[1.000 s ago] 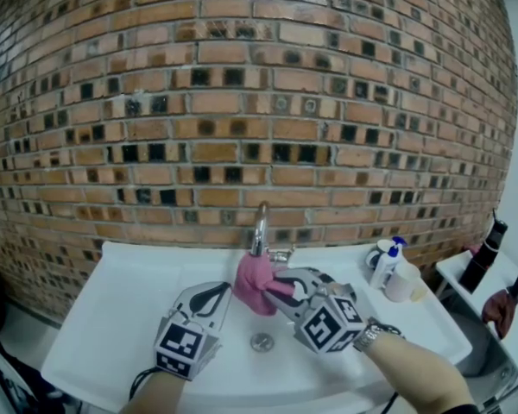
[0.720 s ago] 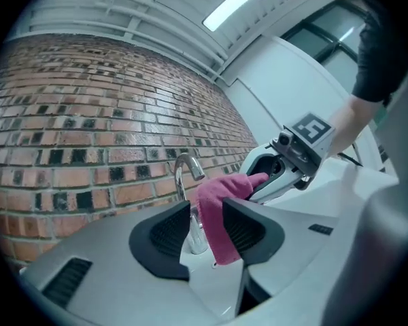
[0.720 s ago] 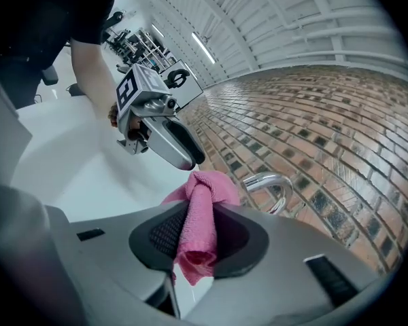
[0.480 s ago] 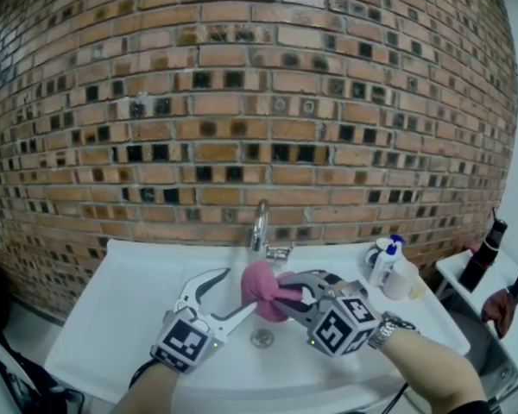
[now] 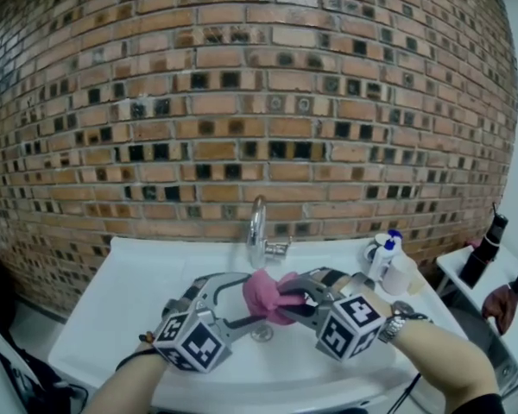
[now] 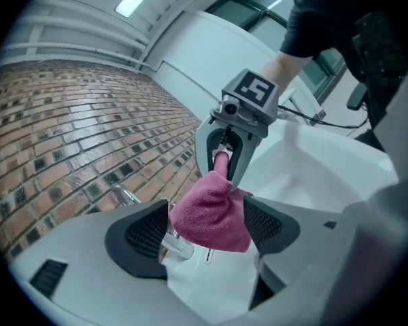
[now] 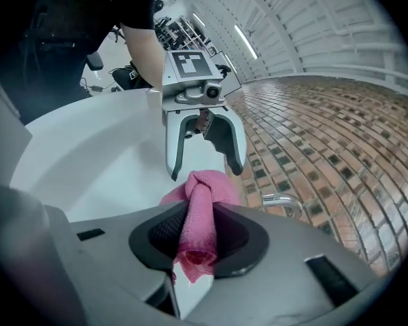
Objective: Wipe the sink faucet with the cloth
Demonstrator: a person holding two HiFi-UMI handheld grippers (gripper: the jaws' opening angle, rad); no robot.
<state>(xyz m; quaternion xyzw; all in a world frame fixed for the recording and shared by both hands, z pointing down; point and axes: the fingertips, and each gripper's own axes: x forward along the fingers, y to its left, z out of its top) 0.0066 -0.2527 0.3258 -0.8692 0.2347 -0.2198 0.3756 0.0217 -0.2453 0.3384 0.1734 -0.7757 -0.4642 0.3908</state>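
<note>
The chrome faucet point(image 5: 257, 229) stands at the back of the white sink point(image 5: 129, 317). In front of it hangs a bunched pink cloth point(image 5: 264, 293), a little clear of the spout. My right gripper point(image 5: 282, 299) is shut on one end of the cloth point(image 7: 198, 226), which runs between its pads. My left gripper point(image 5: 253, 298) faces it from the left with its jaws opening wide. The cloth point(image 6: 211, 212) sits between those jaws, and the pads do not press on it. The faucet point(image 7: 282, 201) shows just past the cloth in the right gripper view.
A brick wall point(image 5: 242, 102) rises right behind the sink. White bottles point(image 5: 382, 261) and a cup point(image 5: 402, 277) stand on the sink's right rim. A dark bottle point(image 5: 488, 241) stands on a separate ledge further right. The drain point(image 5: 261, 333) lies below the grippers.
The left gripper went from shut to wide open, rolled, and moved right until its jaws came round the cloth. The right gripper drew the cloth slightly down and away from the faucet.
</note>
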